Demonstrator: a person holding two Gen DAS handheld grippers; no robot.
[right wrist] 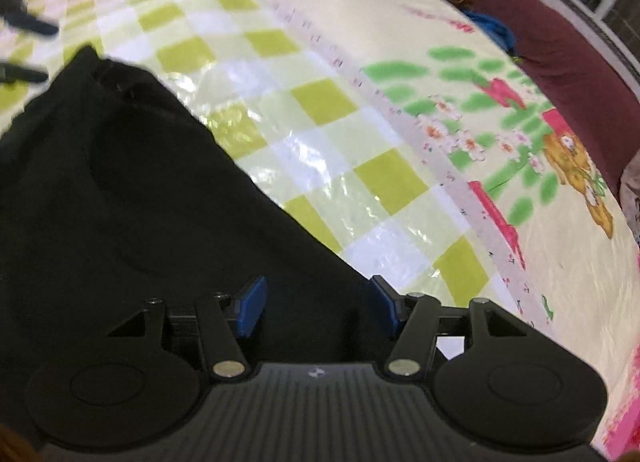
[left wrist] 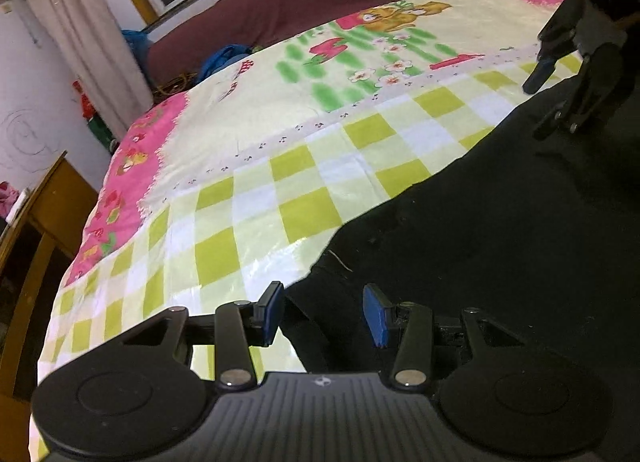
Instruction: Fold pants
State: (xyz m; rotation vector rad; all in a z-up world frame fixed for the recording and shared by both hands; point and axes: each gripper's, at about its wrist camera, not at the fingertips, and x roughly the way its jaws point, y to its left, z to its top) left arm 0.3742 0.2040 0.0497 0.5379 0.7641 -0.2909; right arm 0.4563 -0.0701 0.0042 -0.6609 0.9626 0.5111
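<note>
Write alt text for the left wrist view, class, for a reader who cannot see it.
Black pants lie spread on a bed sheet patterned with green checks, pink borders and strawberries. The left gripper hovers at the pants' edge, blue pads apart and gripping nothing. The right gripper is at upper right, above the pants' far end.

Black pants [left wrist: 500,229] lie spread on the bed's checked, strawberry-print sheet [left wrist: 256,181]. The left tongs [left wrist: 322,314] hover over the pants' edge, blue pads apart with nothing pinched. The right tongs [left wrist: 560,73] hang at the upper right above the cloth.
</note>
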